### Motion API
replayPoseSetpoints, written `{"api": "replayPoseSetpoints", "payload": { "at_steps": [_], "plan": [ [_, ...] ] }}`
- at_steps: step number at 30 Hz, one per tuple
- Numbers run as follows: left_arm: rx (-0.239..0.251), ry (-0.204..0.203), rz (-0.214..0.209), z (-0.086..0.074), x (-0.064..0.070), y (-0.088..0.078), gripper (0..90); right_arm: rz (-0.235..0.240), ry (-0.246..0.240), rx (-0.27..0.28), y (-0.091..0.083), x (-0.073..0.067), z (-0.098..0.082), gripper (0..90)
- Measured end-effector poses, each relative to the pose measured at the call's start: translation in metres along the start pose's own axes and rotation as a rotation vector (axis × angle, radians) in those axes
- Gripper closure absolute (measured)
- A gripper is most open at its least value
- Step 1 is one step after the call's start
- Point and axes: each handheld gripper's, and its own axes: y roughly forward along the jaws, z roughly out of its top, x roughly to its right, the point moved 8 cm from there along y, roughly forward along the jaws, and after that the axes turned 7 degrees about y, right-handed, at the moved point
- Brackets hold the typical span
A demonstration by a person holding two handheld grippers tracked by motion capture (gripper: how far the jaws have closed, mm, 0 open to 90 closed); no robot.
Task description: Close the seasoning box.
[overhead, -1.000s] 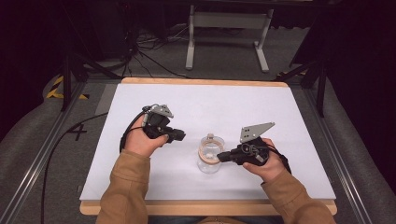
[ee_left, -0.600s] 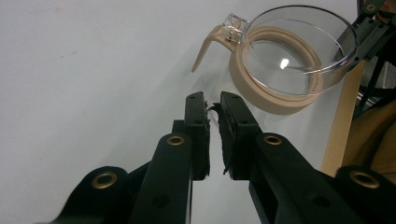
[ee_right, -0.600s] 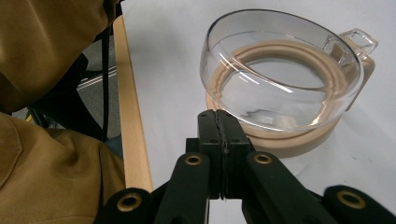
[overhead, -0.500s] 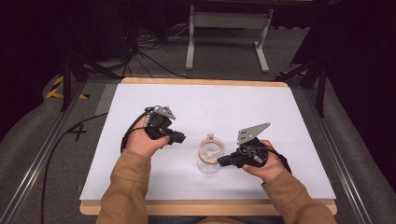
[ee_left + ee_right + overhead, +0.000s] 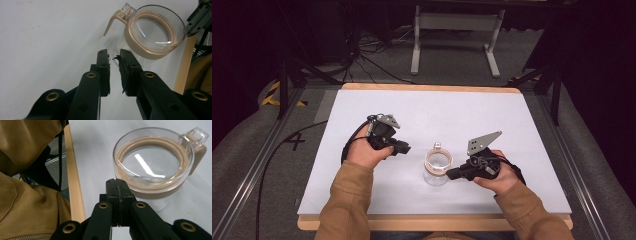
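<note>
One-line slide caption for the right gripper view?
Right gripper, jaws pressed shut, at the near rim of a clear jar with a tan lid band on the white table.

Just past the right gripper's matt black jaws sits a glossy clear glass jar with a smooth tan plastic band. The table is matt white, edged in pale wood.

Tan jacket sleeves cover both forearms, and each hand grips a black gripper with 2 brass-riveted jaws, a grey plate and a cable.
</note>
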Motion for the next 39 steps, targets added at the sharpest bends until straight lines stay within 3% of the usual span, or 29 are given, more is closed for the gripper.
{"api": "replayPoseSetpoints", "payload": {
  "at_steps": [6,11,15,20,29,39],
  "plan": [
    [0.009,-0.038,0.036,-0.005,-0.003,-0.004,68.8,-0.017,-0.021,0.046,-0.011,0.000,0.008,89.6],
    [0.022,-0.065,0.072,-0.017,-0.006,-0.012,60.2,-0.076,-0.012,0.116,-0.034,0.014,0.021,83.0],
    [0.017,-0.084,0.103,-0.025,-0.010,-0.017,58.7,-0.107,-0.002,0.129,-0.042,0.022,0.023,81.5],
    [-0.004,-0.094,0.120,-0.034,-0.013,-0.019,59.0,-0.170,0.020,0.159,-0.058,0.044,0.023,80.5],
    [-0.020,-0.141,0.125,-0.047,-0.029,-0.013,58.1,-0.308,0.114,0.188,-0.081,0.098,0.002,75.7],
    [-0.016,-0.170,0.149,-0.059,-0.043,-0.005,55.0,-0.371,0.215,0.170,-0.080,0.145,-0.030,73.4]
  ]
}}
